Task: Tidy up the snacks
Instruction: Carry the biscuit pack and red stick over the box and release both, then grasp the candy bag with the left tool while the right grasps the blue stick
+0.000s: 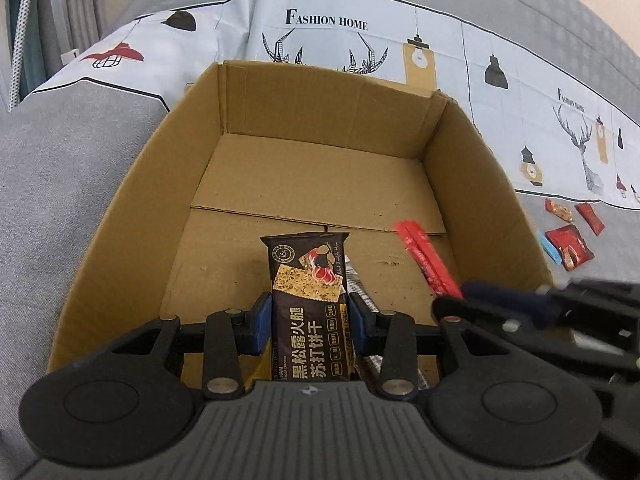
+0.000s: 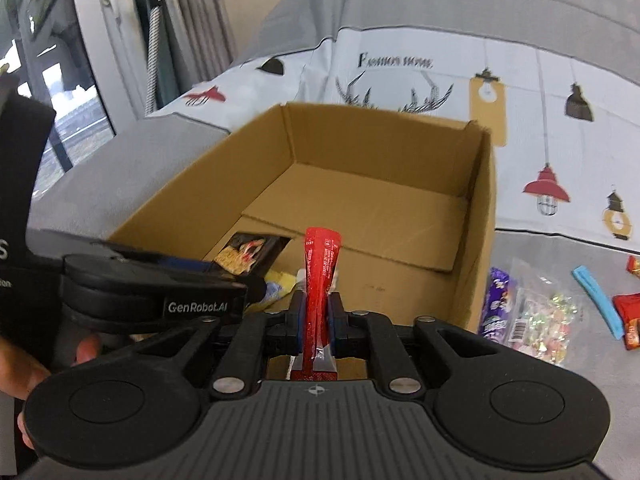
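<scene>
- Over the near end of the cardboard box (image 1: 320,168), the left gripper (image 1: 311,316) holds a dark cracker packet (image 1: 308,304) by its long sides, the blue pads pressing both edges, jaws part open to the packet's width.
- Held nose-down and lengthwise, the packet seems lined up to be laid flat on the box floor.
- Just beside it, the right gripper (image 2: 316,320) has a thin red stick pack (image 2: 318,280) between its narrow-set jaws; the pads look close against it, though how tight the grip is cannot be told.
- Both snacks hang inside the box walls, so they look ready to be let go there; a few other wrappers show at the near edge of the box floor.
- Outside the box, on the right, lie more snacks: a clear bag of sweets (image 2: 540,320), a blue stick (image 2: 598,300) and red wrappers (image 1: 568,244).
- Everything rests on a grey sofa (image 1: 72,184) draped with a pale printed cloth (image 1: 320,20); a window (image 2: 60,92) and curtains stand at the left.
</scene>
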